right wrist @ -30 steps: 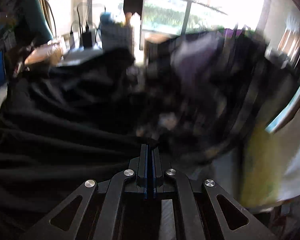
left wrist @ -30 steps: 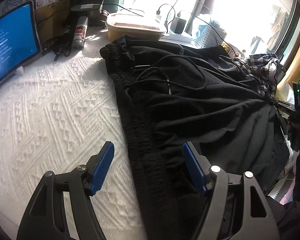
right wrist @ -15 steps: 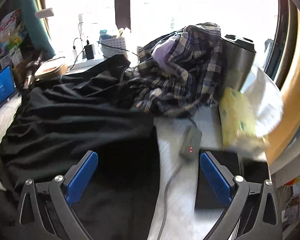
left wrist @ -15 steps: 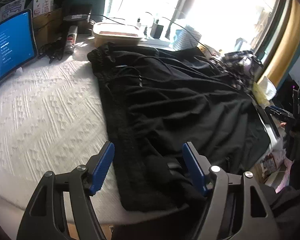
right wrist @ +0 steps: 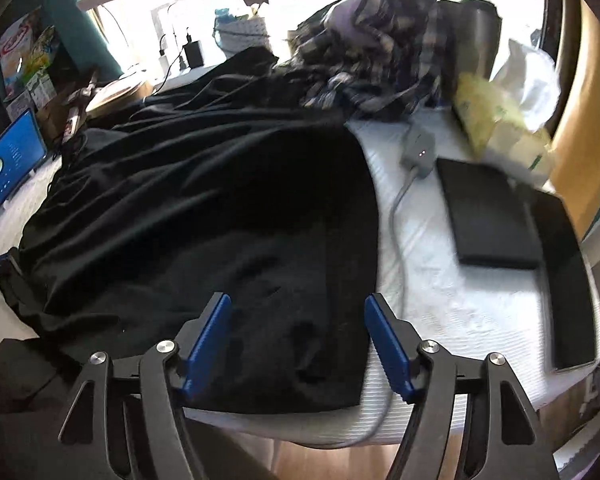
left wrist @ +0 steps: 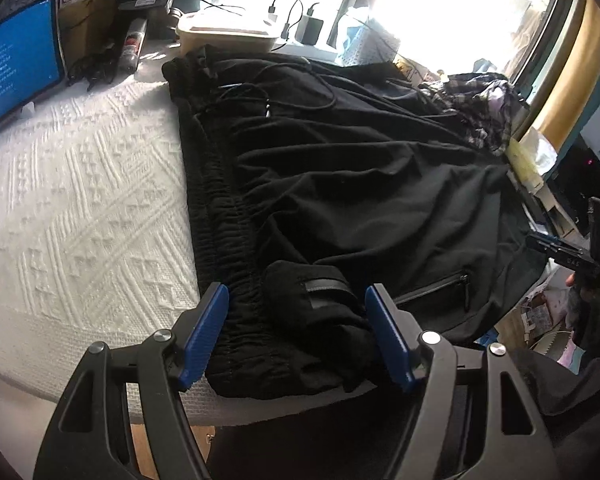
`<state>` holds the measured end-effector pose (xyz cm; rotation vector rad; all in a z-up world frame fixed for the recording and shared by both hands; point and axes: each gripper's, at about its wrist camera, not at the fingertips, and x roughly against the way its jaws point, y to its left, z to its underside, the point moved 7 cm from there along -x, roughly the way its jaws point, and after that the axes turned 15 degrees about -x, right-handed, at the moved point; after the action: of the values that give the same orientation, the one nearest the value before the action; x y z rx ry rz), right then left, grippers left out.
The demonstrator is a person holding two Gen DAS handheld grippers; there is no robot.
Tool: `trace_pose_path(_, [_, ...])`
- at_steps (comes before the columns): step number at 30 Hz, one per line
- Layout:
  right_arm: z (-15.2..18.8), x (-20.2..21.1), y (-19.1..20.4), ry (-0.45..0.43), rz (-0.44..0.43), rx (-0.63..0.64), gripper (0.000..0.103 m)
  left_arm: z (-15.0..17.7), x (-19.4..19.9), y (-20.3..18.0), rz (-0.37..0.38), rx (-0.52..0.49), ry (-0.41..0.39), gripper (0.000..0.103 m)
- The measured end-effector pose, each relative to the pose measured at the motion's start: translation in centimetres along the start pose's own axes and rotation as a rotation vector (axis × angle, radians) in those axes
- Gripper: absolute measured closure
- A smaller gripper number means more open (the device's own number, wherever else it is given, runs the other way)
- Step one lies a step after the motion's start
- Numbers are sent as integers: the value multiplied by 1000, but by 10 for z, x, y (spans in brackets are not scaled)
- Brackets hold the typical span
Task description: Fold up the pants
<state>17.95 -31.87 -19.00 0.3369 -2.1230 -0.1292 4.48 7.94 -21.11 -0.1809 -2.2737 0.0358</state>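
Observation:
Black pants lie spread across a white textured cover, elastic waistband on the left, drawstrings near the far end. My left gripper hovers open over the near waistband corner, which shows between its blue pads without touching them. In the right wrist view the pants' leg end reaches the table's near edge. My right gripper hangs above that hem corner; its jaws are closing, the cloth lies under the gap, and the pads do not press on it.
A tablet with a blue screen and a lidded container stand at the far left. A plaid shirt, a yellow pack, a grey cabled device and a black flat case crowd the right.
My left gripper drew back to the near waistband corner, still open. My right gripper went from shut to wide open, then narrowed, and moved over the pants' hem end.

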Motion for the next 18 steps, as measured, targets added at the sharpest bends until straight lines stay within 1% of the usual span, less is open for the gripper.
trace_pose_path(2, [0, -1, 1, -25, 38, 28, 57, 1, 0, -1, -8, -11, 1, 32])
trace_pose_path(3, [0, 1, 2, -34, 52, 38, 83, 1, 0, -1, -11, -12, 2, 33])
trace_pose_path(4, [0, 2, 1, -32, 46, 33, 94, 1, 1, 0, -14, -12, 1, 38])
trace_pose_path(5, [0, 3, 0, -34, 44, 33, 95, 1, 1, 1, -25, -13, 6, 42])
trace_pose_path(6, [3, 5, 1, -41, 55, 49, 98, 2, 1, 2, -36, -19, 9, 51])
trace_pose_path(7, [4, 6, 0, -46, 64, 60, 98, 2, 2, 2, -36, -22, 11, 58])
trace_pose_path(8, [7, 10, 0, -54, 70, 65, 98, 2, 4, 1, -30, -25, 14, 61])
trace_pose_path(9, [9, 15, -1, -63, 70, 66, 98, 2, 6, 0, -25, -29, 15, 67])
trace_pose_path(10, [11, 21, -2, -69, 70, 61, 98, 3, 8, -1, -18, -33, 16, 70])
trace_pose_path(15, [21, 44, -9, -96, 75, 36, 98, 17, 20, -10, -11, -77, 58, 71])
trace_pose_path(18, [35, 45, -14, -82, 80, 20, 98, 25, 22, -11, -4, -81, 68, 70])
